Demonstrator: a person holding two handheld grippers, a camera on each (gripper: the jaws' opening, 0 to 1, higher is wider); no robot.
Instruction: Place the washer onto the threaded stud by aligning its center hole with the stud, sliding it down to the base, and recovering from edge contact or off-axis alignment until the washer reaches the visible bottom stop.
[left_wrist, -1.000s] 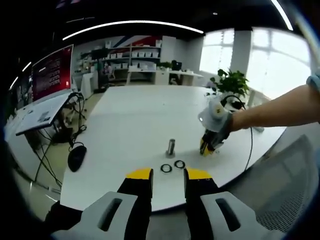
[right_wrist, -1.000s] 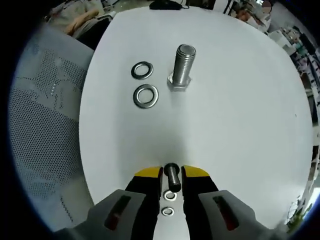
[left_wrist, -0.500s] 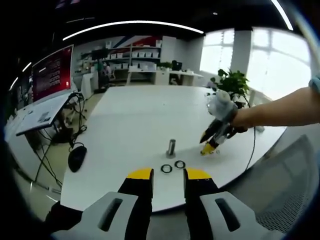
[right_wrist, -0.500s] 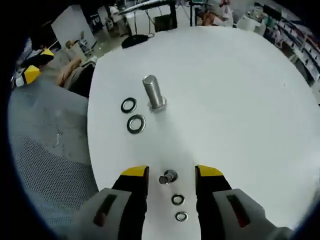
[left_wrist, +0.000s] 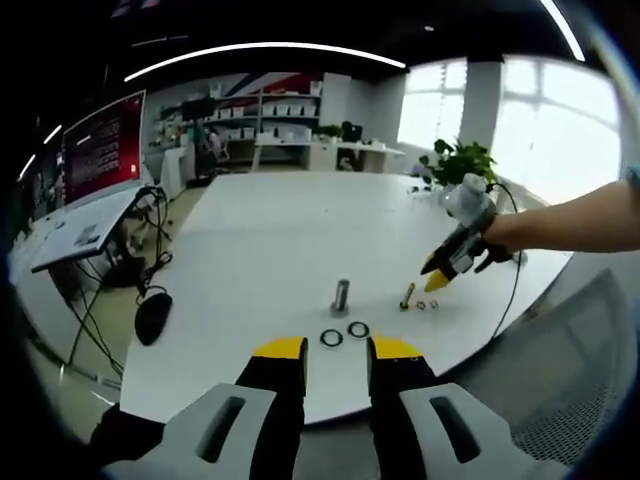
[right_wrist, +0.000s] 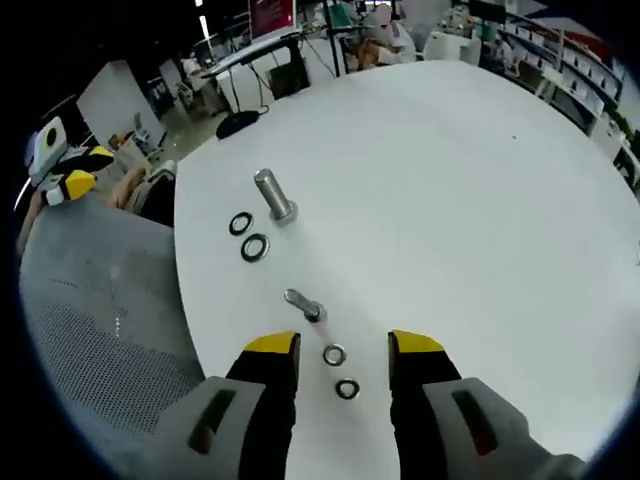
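In the left gripper view our left gripper (left_wrist: 335, 350) hangs back off the near edge of the white table (left_wrist: 270, 230), jaws parted a narrow way and holding nothing. The threaded stud (left_wrist: 342, 297) stands upright, long axis vertical, with two washers (left_wrist: 345, 333) flat on the table just in front of it, side by side. To the right lies a smaller bolt (left_wrist: 407, 297) with two small washers (left_wrist: 426, 304) beside it, and the right gripper (left_wrist: 442, 275) sits above them.

In the right gripper view our right gripper (right_wrist: 340, 350) has its jaws spread wide and empty over the table. The stud (right_wrist: 273, 196) rises from its hex base, leaning in the picture up and to the left. The two washers (right_wrist: 247, 236) lie flat just left of its base, holes facing up. Nearer, the smaller bolt (right_wrist: 303, 304) lies on its side, and the two small washers (right_wrist: 340, 371) rest between the jaws.

We judge no washer is picked yet; next we need to reach a washer by the stud, close on its rim, and lift it level
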